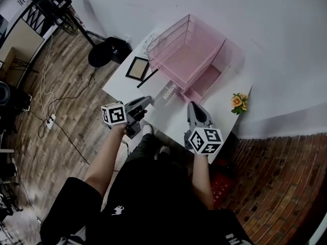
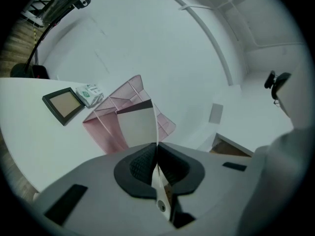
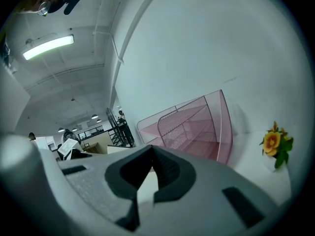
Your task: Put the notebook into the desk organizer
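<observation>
left gripper (image 2: 156, 149) pinched notebook (image 2: 139, 127) by its edge, likely for slotting into organizer (image 2: 104, 123) | right gripper (image 3: 152, 151) closed, empty, unneeded

Bright, even light washes the white bench (image 1: 163, 119); a ceiling tube lamp (image 3: 48, 47) glows far left. Both gripper views bulge, with dark corners and soft blur near the lens. Shadows are faint.

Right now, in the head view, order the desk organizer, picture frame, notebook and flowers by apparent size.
1. desk organizer, clearly largest.
2. picture frame and notebook: they look alike, and the notebook is tilted, so unranked.
3. flowers, smallest.
</observation>
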